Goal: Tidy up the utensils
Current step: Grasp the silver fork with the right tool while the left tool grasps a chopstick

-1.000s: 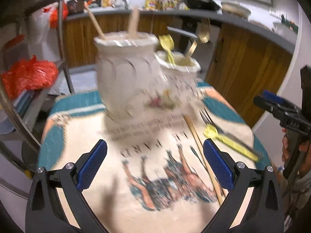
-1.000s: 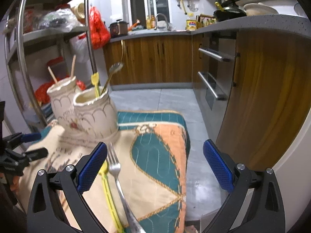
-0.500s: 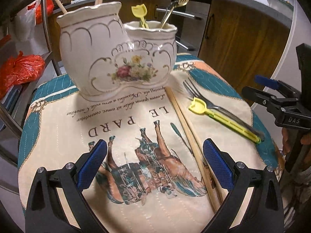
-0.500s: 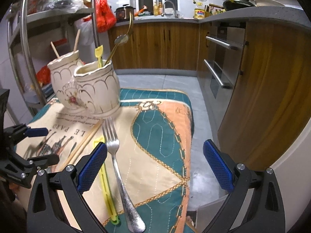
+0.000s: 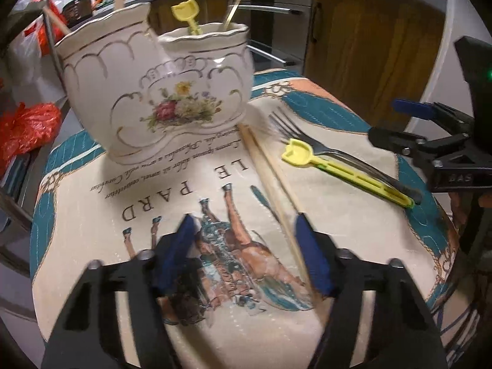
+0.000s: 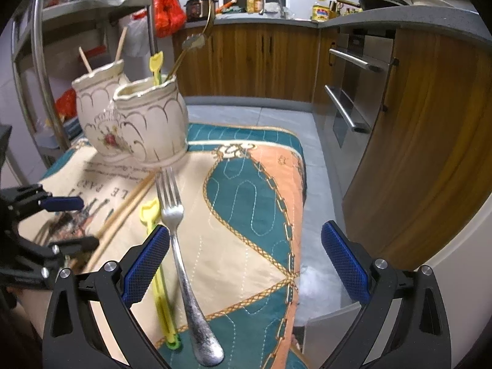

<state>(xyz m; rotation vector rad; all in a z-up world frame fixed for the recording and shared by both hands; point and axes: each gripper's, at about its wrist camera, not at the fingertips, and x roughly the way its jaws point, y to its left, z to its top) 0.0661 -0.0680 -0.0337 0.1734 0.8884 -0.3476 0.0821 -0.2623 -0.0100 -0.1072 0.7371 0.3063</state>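
Nearest us, our left claw (image 5: 244, 246) has just been closing, nothing yet pinched; its blurred right pad hides the near end of the chopsticks (image 5: 270, 181). Our right claw (image 6: 244, 261) gapes over the fork (image 6: 176, 236), by the tabletop's (image 6: 295, 166) free edge. Beyond stands the ceramic holder (image 5: 153, 92).
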